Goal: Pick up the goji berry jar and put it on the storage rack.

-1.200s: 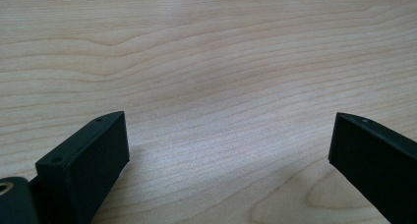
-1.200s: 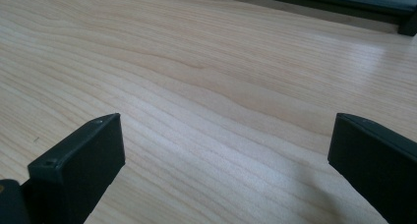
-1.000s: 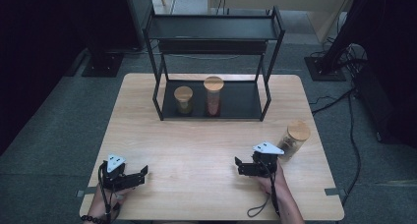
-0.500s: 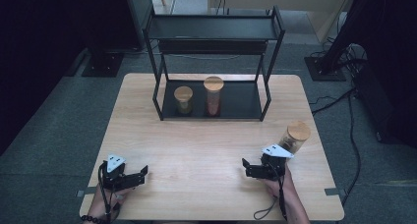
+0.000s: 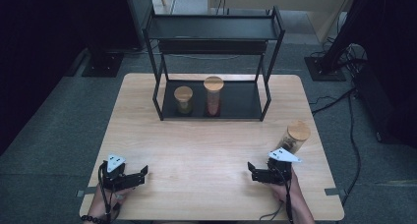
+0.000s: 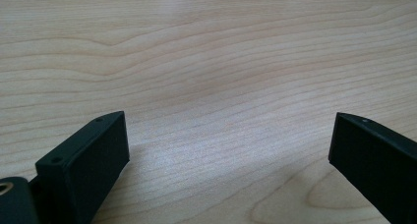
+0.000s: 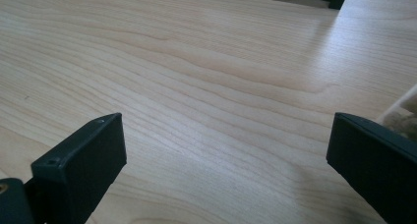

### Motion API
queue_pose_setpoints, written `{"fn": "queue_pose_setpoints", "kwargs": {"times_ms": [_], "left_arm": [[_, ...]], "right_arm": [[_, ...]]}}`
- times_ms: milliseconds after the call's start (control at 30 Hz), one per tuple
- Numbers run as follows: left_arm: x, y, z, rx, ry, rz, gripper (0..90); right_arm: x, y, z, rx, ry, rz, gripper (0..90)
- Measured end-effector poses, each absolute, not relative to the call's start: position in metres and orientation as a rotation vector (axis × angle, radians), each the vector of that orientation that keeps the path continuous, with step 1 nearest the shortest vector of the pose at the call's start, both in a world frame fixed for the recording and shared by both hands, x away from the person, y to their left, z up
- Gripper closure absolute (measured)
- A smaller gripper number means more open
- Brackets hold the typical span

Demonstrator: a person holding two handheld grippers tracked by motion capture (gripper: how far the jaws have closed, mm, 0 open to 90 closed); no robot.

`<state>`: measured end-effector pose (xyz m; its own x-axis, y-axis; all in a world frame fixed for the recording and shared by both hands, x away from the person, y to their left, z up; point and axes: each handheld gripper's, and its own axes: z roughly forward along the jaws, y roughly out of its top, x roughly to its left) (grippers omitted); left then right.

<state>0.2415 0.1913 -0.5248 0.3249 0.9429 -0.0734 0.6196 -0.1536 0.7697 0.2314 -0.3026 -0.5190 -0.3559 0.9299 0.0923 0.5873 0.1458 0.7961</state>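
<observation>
The table is showing a pale wood grain with long wavy lines, smooth and matte. At its far side a black metal rack of thin square bars is standing, with 2 cork-lidded jars on its low shelf: a short one at left and a taller one just beside it.

Near the right edge a round glass jar with a flat wooden lid is sitting, brownish pieces inside.

The right gripper is resting low near the table's near edge, its 2 blocky black jaws standing wide apart and holding nothing; the jar is lying just beside it, on its far right.

The left gripper is sitting at the near left, jaws likewise spread wide over bare wood, well apart from the jar.
</observation>
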Motion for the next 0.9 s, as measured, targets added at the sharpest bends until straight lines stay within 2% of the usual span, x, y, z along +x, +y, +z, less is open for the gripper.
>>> {"fn": "queue_pose_setpoints", "kwargs": {"times_ms": [900], "left_arm": [[0.241,0.191,-0.525,1.863,1.385,0.572,2.0]], "right_arm": [[0.218,-0.331,-0.522,1.485,1.981,1.077,0.0]]}}
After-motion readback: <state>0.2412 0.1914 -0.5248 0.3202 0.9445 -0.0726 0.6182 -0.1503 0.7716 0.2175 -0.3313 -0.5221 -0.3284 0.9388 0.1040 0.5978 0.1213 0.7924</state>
